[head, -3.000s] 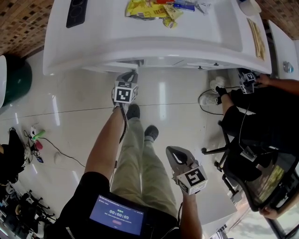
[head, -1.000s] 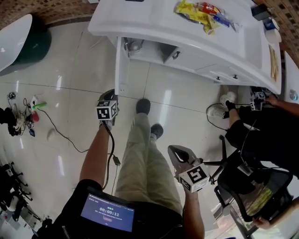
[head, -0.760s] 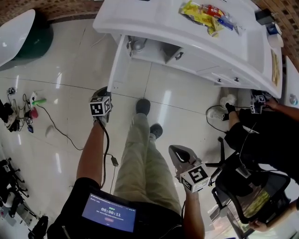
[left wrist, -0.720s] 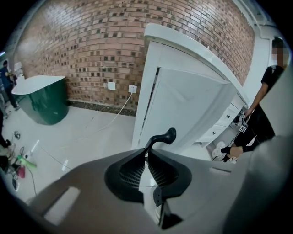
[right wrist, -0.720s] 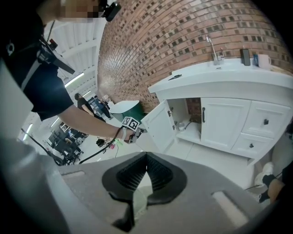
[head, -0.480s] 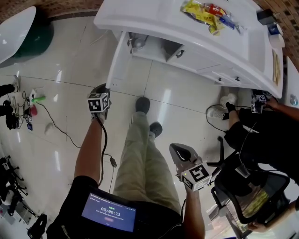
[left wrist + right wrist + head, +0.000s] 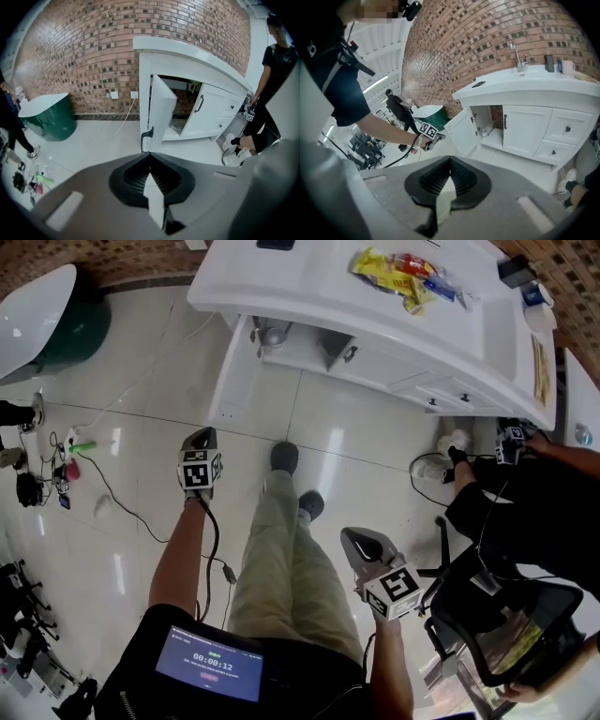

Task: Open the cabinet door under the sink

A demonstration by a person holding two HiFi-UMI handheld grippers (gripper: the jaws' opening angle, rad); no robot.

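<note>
Cabinet door point(image 7: 232, 371) under the sink stands swung wide in the head view — the job looks done. The left gripper point(image 7: 199, 440) hangs near its free edge, a floor cable point(image 7: 122, 507) beside it; the right gripper point(image 7: 361, 542) waits by the leg, a seated person point(image 7: 525, 512) close. Left gripper view: jaws have just clenched on nothing, the handle point(image 7: 146, 137) ahead, apart. Right gripper view: jaws together, empty.

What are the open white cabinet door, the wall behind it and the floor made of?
The open white cabinet door looks like painted or laminated board: flat, even, slightly glossy white. The reddish-brown wall is brick or brick-look facing: small staggered blocks, pale joints. The pale floor seems polished tile: thin grid lines, bright reflections of lights.
</note>
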